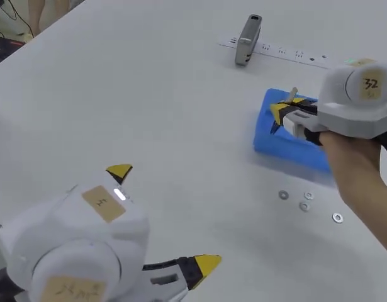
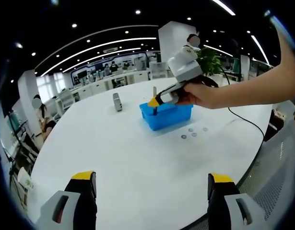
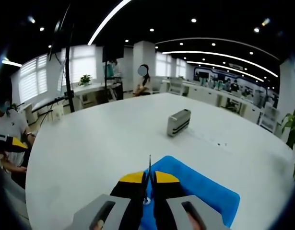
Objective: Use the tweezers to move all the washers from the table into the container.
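A blue container stands right of centre on the white table. My right gripper hangs over the container's rim, shut on thin metal tweezers that stick out past its yellow tips. In the right gripper view the tweezers sit between the closed jaws of the right gripper, above the blue container. Several small washers lie on the table just in front of the container. My left gripper is low at the near left, open and holding nothing. The left gripper view shows the container and washers.
A grey metal block stands at the far side beside a white power strip. A black cable runs across the table behind the holding arm. The table is bare white to the left.
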Tool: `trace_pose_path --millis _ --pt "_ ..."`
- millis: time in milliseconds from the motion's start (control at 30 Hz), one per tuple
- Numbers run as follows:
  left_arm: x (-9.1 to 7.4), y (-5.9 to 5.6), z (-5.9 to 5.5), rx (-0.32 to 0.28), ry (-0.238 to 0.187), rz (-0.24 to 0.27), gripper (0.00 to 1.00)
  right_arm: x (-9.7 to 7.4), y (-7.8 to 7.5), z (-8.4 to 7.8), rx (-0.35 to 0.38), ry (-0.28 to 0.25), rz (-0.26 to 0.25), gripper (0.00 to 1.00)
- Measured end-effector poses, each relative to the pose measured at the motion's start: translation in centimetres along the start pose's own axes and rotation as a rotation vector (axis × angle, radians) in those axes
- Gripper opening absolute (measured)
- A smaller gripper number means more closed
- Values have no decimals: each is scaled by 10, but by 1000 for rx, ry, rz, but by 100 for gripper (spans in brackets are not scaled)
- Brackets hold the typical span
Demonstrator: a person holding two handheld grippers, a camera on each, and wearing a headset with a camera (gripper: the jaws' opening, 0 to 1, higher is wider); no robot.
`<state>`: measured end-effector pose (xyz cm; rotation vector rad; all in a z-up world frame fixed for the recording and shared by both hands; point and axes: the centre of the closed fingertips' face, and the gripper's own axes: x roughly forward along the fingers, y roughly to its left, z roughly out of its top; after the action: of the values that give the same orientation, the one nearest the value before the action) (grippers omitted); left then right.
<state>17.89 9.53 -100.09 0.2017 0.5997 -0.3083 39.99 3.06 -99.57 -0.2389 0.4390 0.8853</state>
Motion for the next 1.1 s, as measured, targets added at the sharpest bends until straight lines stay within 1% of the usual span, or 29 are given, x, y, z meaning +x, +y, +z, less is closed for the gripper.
trace_pose_path --millis 33,167,267,300,333,433,567,767,833,933,967,1000,1067,1100 --pt "0 0 0 0 3 -1 99 -5 1 5 5 -15 11 2" --pt "0 -2 1 -2 -2 -10 99 -21 5 18 0 -44 34 2" --pt "1 -5 1 -10 -3 -29 99 -38 12 28 2 -76 65 2" --pt "0 -4 1 -12 -1 -28 99 -42 15 30 5 -85 79 2" --pt "0 -4 1 -12 -2 -24 99 -48 19 32 11 -92 95 2" --pt "-1 -2 3 -12 -12 -17 99 -59 25 35 9 -105 112 2" --pt "-1 -2 3 -6 -7 -15 99 -70 35 34 -2 -110 134 2" --pt "-2 -2 2 -2 -2 -10 99 -85 49 27 -11 -107 156 2" --pt "-2 -1 3 -3 -5 -6 99 -89 52 20 -28 -94 157 2" --pt "-2 -2 3 -2 -3 -10 99 -91 51 4 -47 -60 152 3" --pt "-2 -2 2 0 0 -11 99 -91 51 -1 -40 -48 154 3" --pt "-2 -2 2 4 0 -9 99 -92 51 -7 -18 -34 157 3" --pt "-2 -2 3 6 -4 -4 99 -92 51 -12 -14 -30 154 3" --pt "-2 -1 3 4 -5 -4 99 -92 51 -16 -14 -19 146 3"
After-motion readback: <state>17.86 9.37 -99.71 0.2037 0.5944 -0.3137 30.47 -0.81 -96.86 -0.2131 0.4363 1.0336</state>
